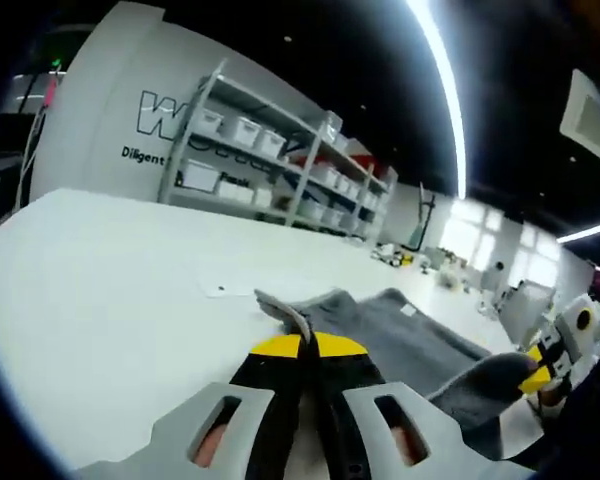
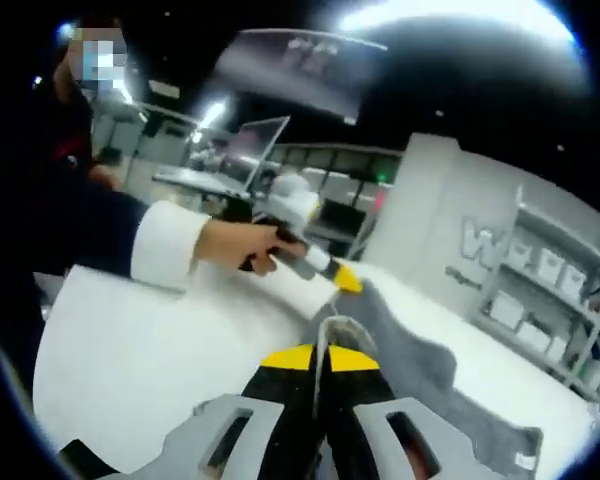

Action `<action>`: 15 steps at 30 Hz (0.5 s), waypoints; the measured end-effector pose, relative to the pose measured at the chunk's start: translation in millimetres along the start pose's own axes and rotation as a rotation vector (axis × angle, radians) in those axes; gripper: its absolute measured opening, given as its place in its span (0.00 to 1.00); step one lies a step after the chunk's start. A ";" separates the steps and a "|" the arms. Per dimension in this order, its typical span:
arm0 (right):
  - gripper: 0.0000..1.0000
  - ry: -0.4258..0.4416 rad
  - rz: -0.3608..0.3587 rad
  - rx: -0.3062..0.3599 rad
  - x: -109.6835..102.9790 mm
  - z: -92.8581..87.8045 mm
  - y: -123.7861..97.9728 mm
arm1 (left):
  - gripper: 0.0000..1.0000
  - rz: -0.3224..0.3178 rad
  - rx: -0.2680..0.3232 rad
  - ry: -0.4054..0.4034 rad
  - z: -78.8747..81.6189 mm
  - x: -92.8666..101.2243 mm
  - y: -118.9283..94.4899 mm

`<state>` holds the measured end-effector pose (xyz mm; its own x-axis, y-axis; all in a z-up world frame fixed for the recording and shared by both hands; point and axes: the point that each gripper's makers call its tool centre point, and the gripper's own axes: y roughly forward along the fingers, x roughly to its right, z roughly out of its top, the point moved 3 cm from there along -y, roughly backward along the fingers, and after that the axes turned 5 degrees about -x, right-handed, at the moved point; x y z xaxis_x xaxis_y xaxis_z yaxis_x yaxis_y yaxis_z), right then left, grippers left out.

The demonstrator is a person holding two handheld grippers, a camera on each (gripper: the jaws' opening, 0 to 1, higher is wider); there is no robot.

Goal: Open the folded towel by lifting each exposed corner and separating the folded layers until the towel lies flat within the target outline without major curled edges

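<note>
grey towel [image 1: 410,335], corners pinched, partly unfolded

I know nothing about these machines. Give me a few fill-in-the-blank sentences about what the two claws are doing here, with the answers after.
1. The towel is ____ in colour.
2. The left claw is pinching an edge of the ____.
3. The towel lies on a ____ table.
4. In the right gripper view, a hand holds the other claw, whose tips are ____ in colour.

Missing words: grey; towel; white; yellow
</note>
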<state>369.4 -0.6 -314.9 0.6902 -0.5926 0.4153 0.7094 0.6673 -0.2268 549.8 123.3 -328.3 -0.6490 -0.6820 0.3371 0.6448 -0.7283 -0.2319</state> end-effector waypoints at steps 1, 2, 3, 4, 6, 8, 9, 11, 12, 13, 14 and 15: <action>0.00 -0.028 -0.004 0.000 -2.1 2.7 0.9 | 0.02 -0.009 0.009 -0.004 5.5 -8.8 2.3; 0.00 -0.063 -0.015 0.000 -3.3 5.7 1.9 | 0.02 -0.024 0.011 -0.009 7.2 -7.2 3.2; 0.00 -0.101 -0.046 -0.003 -2.2 8.9 5.1 | 0.02 -0.035 0.009 -0.013 8.2 -5.7 4.6; 0.00 -0.123 -0.059 -0.003 -3.6 11.8 7.1 | 0.02 -0.035 0.005 -0.014 8.7 -8.2 5.9; 0.00 -0.151 -0.061 0.004 -13.3 18.6 9.7 | 0.02 -0.021 -0.006 -0.005 10.1 -17.8 9.3; 0.00 -0.194 -0.072 0.010 -20.0 24.9 11.8 | 0.02 -0.011 -0.006 0.008 14.0 -22.5 10.7; 0.00 -0.225 -0.072 0.008 -24.0 27.5 14.6 | 0.02 -0.001 0.005 0.029 17.3 -24.8 10.6; 0.00 -0.293 -0.069 -0.016 -36.9 30.6 19.1 | 0.02 0.005 0.011 0.052 22.2 -22.8 8.7; 0.00 -0.332 -0.074 -0.010 -43.4 34.5 22.2 | 0.02 0.006 0.010 0.061 24.5 -21.7 8.3; 0.00 -0.361 -0.064 -0.009 -50.9 36.8 26.3 | 0.02 0.006 0.007 0.083 26.9 -20.6 7.9; 0.00 -0.379 -0.047 -0.013 -58.3 38.1 30.9 | 0.02 0.007 -0.007 0.120 28.5 -20.3 7.2; 0.00 -0.390 -0.038 -0.011 -64.4 40.5 35.0 | 0.02 0.011 -0.019 0.153 30.5 -19.8 5.9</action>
<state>344.0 79.1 -314.0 0.5592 -0.3996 0.7264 0.7362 0.6423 -0.2134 578.8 134.5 -308.5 -0.6971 -0.6909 0.1916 0.6451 -0.7211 -0.2529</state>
